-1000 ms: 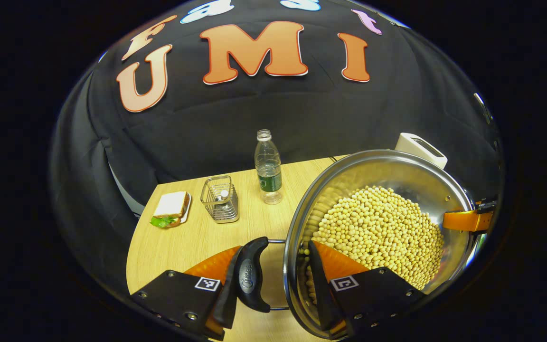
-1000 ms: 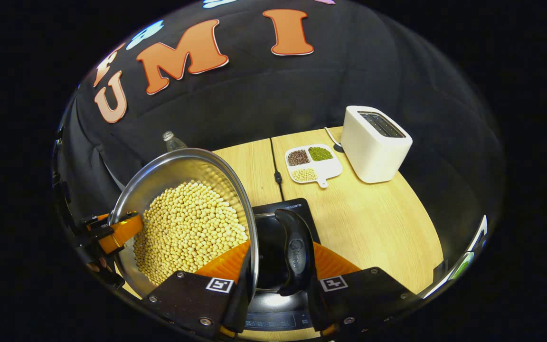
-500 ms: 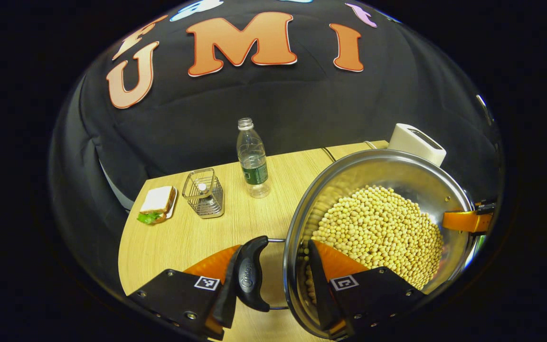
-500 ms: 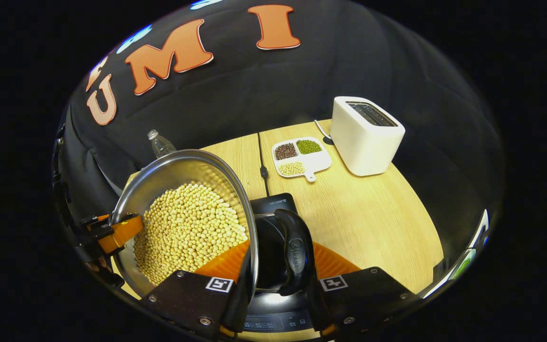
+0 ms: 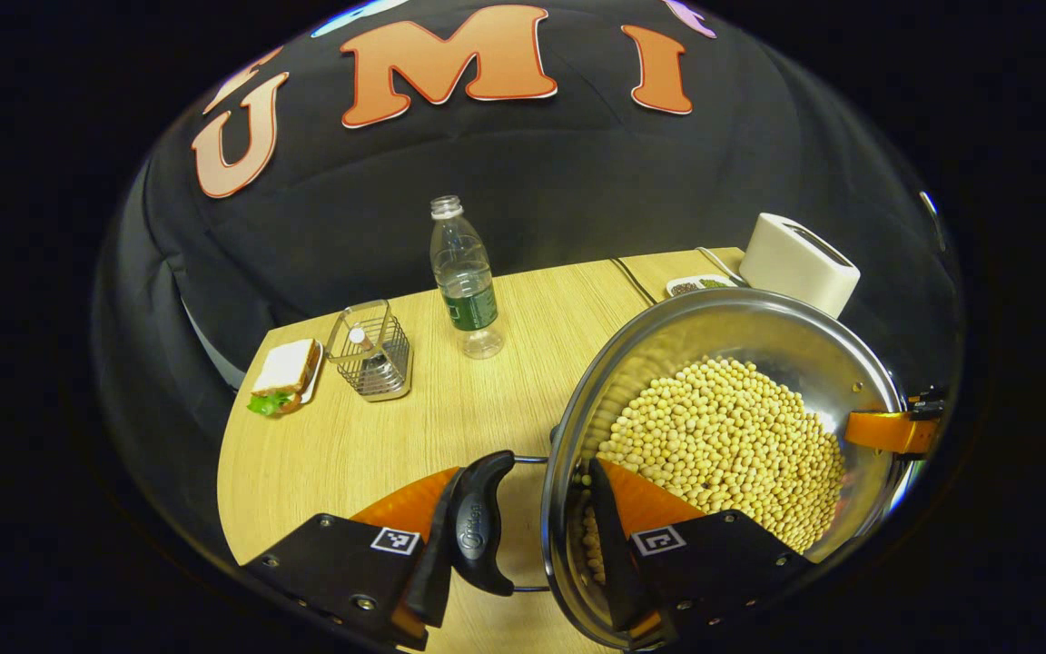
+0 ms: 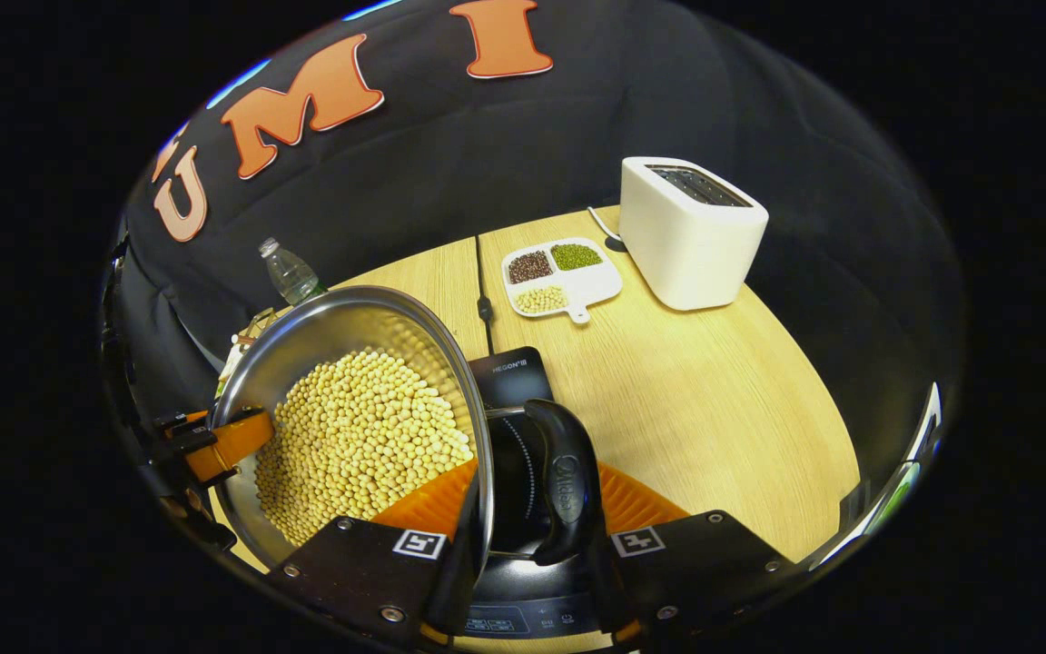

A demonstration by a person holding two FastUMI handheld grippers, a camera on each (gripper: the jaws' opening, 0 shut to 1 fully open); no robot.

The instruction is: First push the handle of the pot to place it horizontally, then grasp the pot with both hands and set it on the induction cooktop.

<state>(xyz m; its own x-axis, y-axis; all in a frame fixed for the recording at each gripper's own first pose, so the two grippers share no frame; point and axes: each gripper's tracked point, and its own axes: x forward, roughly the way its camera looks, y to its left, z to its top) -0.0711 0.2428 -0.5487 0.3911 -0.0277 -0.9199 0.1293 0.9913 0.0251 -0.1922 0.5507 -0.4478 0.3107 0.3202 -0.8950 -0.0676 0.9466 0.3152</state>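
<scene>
In the left gripper view, the left gripper (image 5: pixel 523 531) is clamped across the pot (image 5: pixel 732 363) wall at 6 o'clock, one finger inside among the soybeans (image 5: pixel 723 445), the other outside against the black side handle (image 5: pixel 478 522). The pot hangs above the counter (image 5: pixel 369 445). A bottle (image 5: pixel 462 277), wire basket (image 5: pixel 370 351) and sandwich (image 5: pixel 282 377) stand toward 10 o'clock.

In the right gripper view, the right gripper (image 6: pixel 532 536) grips the pot's opposite wall and handle the same way at 6 o'clock. The induction cooktop (image 6: pixel 509 377) lies directly beneath. A toaster (image 6: pixel 686 232) and a divided dish (image 6: pixel 559 277) sit toward 1 o'clock.
</scene>
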